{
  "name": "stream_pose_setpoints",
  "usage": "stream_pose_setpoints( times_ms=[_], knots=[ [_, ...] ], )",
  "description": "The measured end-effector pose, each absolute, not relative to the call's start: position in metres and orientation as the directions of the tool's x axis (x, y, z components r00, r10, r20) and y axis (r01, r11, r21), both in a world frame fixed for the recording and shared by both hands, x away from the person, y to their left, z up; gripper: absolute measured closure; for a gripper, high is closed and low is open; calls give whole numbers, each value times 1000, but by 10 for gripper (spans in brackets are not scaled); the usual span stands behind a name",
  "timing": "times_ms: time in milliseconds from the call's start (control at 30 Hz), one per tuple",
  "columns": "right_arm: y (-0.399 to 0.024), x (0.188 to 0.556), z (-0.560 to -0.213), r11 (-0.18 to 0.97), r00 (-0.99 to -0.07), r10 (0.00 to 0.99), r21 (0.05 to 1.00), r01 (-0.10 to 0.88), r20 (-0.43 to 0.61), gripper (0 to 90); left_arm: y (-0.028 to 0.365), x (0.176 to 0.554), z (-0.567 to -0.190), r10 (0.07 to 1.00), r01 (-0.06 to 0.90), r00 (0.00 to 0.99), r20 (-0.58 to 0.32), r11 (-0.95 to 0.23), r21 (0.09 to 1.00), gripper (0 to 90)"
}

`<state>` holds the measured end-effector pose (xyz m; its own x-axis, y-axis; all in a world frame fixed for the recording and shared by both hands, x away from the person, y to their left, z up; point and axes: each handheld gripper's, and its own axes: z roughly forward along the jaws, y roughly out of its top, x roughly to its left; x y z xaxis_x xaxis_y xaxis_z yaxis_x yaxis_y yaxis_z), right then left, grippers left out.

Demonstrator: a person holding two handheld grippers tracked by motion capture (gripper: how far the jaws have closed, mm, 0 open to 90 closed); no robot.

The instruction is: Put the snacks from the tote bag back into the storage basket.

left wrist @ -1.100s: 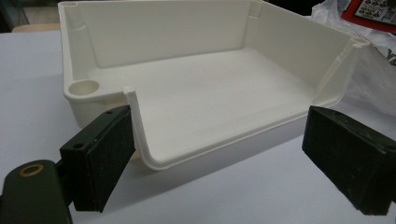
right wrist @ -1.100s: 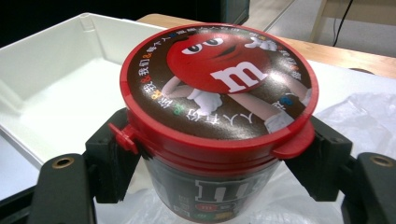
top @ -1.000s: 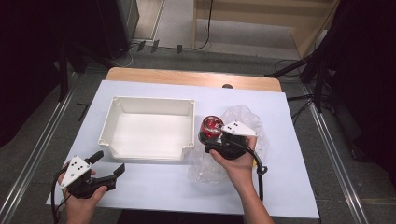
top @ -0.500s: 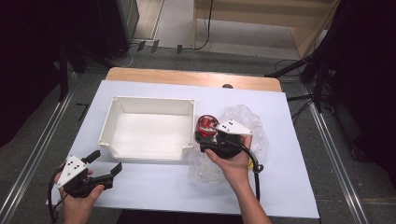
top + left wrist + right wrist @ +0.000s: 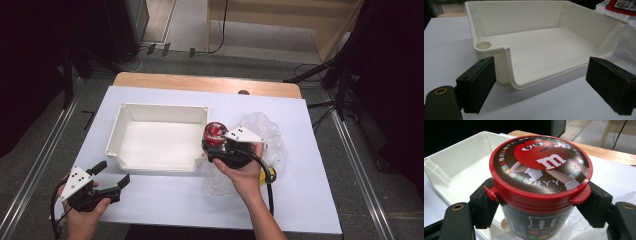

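Candy tub clamped below its red lid by right gripper, held upright at the right rim of the white tray, over the tray corner and the plastic bag. Left gripper open, holding nothing, on the table near the tray's low front wall. Risks, as I judge: round smooth tub could slip or twist between flat pads; tub bottom could clip the rim when moved in, shoving the tray; bag could snag.

Bright even overhead light, soft shadows, dark surroundings (close-ups slightly soft), mild glare
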<state>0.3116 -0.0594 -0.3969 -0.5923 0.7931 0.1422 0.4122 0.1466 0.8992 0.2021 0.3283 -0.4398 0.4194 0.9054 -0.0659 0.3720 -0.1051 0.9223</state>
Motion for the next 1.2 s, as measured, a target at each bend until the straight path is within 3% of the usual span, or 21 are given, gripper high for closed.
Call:
stream_pose_setpoints(
  times_ms=[1200],
  knots=[
    [-30,315,-392,162,-632,762,902,399,143,260,328,202,-439,908,371,416,-55,-114,922,94]
  ],
)
